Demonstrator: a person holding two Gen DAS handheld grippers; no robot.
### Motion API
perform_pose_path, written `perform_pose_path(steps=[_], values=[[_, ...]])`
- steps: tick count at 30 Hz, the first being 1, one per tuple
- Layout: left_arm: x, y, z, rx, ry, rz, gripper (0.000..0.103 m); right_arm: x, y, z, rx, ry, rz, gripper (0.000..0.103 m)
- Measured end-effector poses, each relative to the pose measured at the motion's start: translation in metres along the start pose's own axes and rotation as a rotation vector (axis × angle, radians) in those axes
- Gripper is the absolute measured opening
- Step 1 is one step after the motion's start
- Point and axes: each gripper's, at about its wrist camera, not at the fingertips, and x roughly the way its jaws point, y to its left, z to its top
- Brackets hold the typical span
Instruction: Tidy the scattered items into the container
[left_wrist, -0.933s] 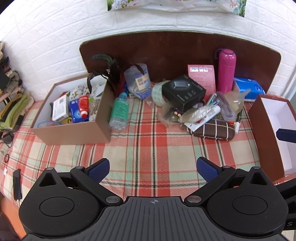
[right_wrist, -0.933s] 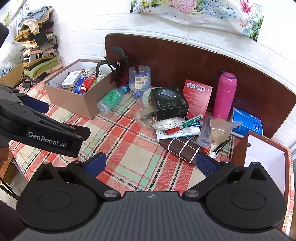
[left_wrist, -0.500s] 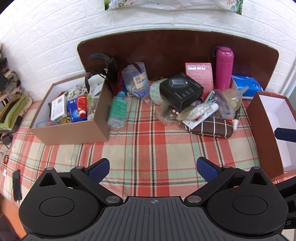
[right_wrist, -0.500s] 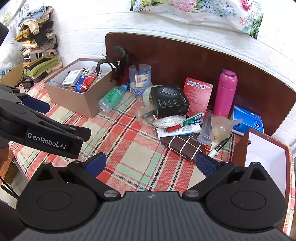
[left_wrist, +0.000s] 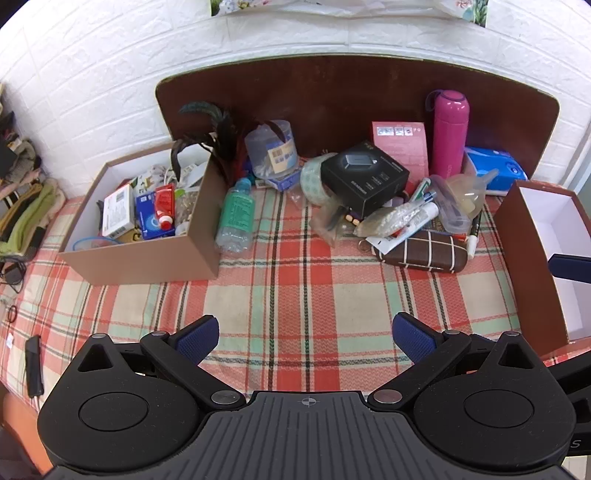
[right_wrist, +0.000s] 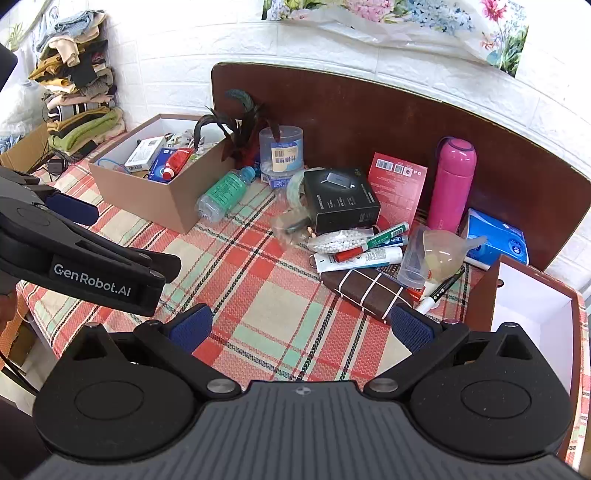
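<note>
Scattered items lie at the back of the plaid table: a black box (left_wrist: 364, 179), a green-labelled bottle (left_wrist: 236, 216) on its side, a brown striped case (left_wrist: 424, 253), white tubes (left_wrist: 402, 229), a pink flask (left_wrist: 448, 133) and a tape roll (left_wrist: 314, 179). A cardboard box (left_wrist: 147, 258) at the left holds several small packs. An empty brown box (left_wrist: 532, 266) with white lining stands at the right. My left gripper (left_wrist: 304, 338) hangs open over the near bare cloth. Open too, my right gripper (right_wrist: 301, 328) hovers short of the striped case (right_wrist: 365, 291), nothing between its fingers.
A dark wooden board (left_wrist: 332, 96) backs the table against a white brick wall. A blue tissue pack (left_wrist: 496, 170) and a clear round tub (left_wrist: 273, 147) sit by it. Folded clothes (right_wrist: 81, 99) pile up beyond the left edge. Open plaid cloth (left_wrist: 295, 288) lies between me and the clutter.
Both views have shifted only slightly; the left gripper has drawn back and up a little, so the clutter looks a bit farther. Nothing was grasped or moved.
</note>
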Motion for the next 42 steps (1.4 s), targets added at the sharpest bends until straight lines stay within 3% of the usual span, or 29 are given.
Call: perform_pose_path(steps=[28,42], values=[[0.032,-0.008,0.025,0.001,0.076,-0.004,0.103,0.031,-0.022,0.014,0.029,0.066,0.029,0.103],[0.114,-0.015,0.047,-0.015,0.200,-0.066,0.103,0.096,-0.060,0.014,0.072,0.160,0.025,0.102]])
